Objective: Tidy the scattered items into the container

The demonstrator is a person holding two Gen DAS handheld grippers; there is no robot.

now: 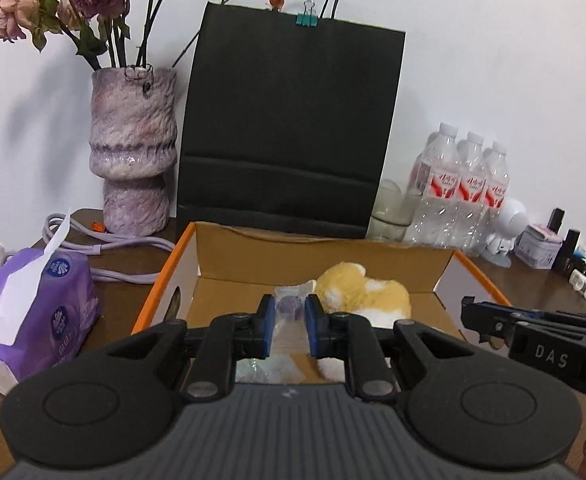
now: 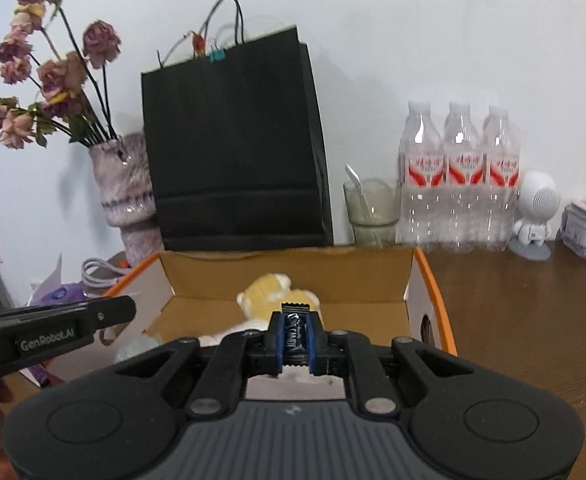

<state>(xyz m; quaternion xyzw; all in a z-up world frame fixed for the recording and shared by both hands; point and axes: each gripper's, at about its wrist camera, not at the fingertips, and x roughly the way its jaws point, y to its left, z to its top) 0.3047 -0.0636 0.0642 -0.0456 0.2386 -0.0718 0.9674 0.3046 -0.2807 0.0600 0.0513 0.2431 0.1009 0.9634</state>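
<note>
R gripper (image 2: 295, 340) nearest cam: jaws clamped on dark candy wrapper (image 2: 295, 336), held upright over near edge of box (image 2: 429, 276). L gripper (image 1: 289, 322) also over box, jaws slightly apart, nothing gripped; purple item (image 1: 288, 307) seen thru the gap, lying on box floor w/ clear wrappers beside it. Plush (image 1: 363, 290) (yellow/white) inside box, toward back wall. Black bag (image 1: 289, 128) stands just behind box; vase (image 1: 133, 152) to its L, bottles (image 2: 459, 176) to its R. Tissue pack (image 1: 33, 312) L of box on table (image 2: 533, 320).
</note>
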